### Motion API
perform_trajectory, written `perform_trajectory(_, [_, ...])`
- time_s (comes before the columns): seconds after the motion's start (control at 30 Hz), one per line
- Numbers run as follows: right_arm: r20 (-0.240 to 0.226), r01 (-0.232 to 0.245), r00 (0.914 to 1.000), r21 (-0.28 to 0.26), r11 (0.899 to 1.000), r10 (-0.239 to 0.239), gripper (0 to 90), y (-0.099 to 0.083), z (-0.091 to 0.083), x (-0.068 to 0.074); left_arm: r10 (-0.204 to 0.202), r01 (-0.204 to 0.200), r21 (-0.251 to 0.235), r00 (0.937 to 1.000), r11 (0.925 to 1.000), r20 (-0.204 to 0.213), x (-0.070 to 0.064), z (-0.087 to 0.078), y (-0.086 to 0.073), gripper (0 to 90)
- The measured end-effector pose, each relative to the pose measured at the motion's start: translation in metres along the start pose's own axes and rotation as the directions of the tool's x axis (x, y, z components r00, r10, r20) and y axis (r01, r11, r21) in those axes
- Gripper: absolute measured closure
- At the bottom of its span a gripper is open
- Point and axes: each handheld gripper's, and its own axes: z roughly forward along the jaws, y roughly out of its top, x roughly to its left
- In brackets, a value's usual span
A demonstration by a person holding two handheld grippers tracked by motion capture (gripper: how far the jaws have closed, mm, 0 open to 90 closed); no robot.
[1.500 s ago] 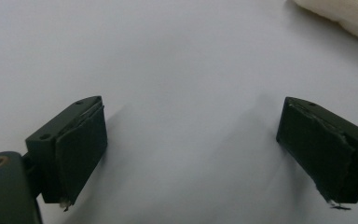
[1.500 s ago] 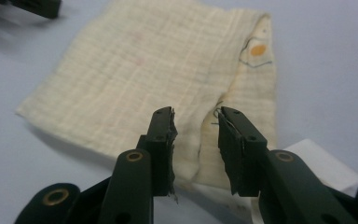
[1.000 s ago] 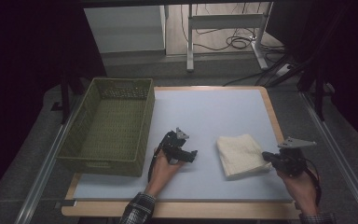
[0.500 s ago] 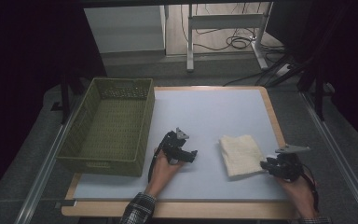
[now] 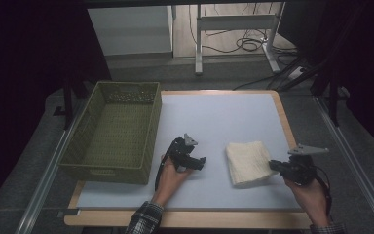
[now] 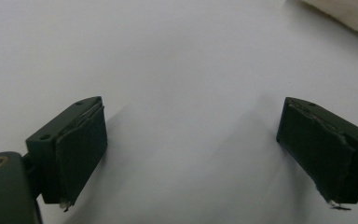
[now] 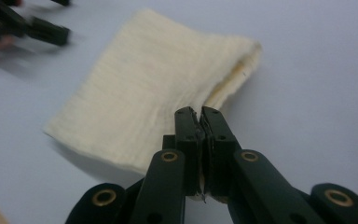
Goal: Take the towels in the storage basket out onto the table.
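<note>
The right hand-held gripper [image 7: 200, 116] had clamped its jaws on the near edge of the folded cream towel [image 5: 247, 162], lying on the worktop [image 5: 214, 117]. The left hand-held gripper [image 6: 191, 154] hovered wide open, empty. Next, probably lifting toward the green basket [image 5: 112, 131].

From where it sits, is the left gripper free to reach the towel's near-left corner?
Probably yes. The left gripper rests open on the table just left of the towel, with bare surface between them. The right gripper is shut on the towel's right edge, away from that corner.
</note>
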Motion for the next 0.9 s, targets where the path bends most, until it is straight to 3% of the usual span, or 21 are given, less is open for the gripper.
perform_trajectory(0.13, [-0.047, 0.052, 0.9975, -0.008, 0.999, -0.053, 86.3, 0.027, 0.008, 0.021, 0.001, -0.001, -0.001, 1.0, 1.0, -0.001, 0.0, 0.0, 0.0, 8.7])
perform_trajectory(0.3, [-0.092, 0.136, 0.9863, -0.021, 0.991, -0.137, 86.3, 0.058, 0.024, 0.052, 0.0, 0.0, -0.001, 1.0, 1.0, -0.004, -0.001, 0.0, 0.0, 8.8])
perform_trajectory(0.43, [-0.093, 0.177, 0.979, -0.061, 0.982, -0.182, 86.3, 0.073, 0.022, 0.067, 0.003, -0.003, -0.003, 1.0, 1.0, -0.005, -0.001, 0.0, 0.0, 8.8])
perform_trajectory(0.53, [-0.052, 0.177, 0.9823, -0.048, 0.983, -0.18, 86.2, 0.067, 0.019, 0.062, 0.003, -0.003, -0.003, 1.0, 1.0, -0.006, -0.001, 0.0, 0.0, 8.8])
perform_trajectory(0.67, [-0.034, 0.094, 0.9949, -0.017, 0.995, -0.095, 86.2, 0.042, 0.016, 0.037, 0.004, -0.004, -0.003, 1.0, 1.0, -0.004, -0.001, 0.0, 0.0, 8.8])
perform_trajectory(0.9, [-0.007, 0.01, 0.9999, 0.023, 1.0, -0.01, 85.9, 0.004, 0.017, 0.011, 0.0, 0.0, -0.006, 1.0, 1.0, -0.004, -0.001, 0.0, 0.0, 8.8])
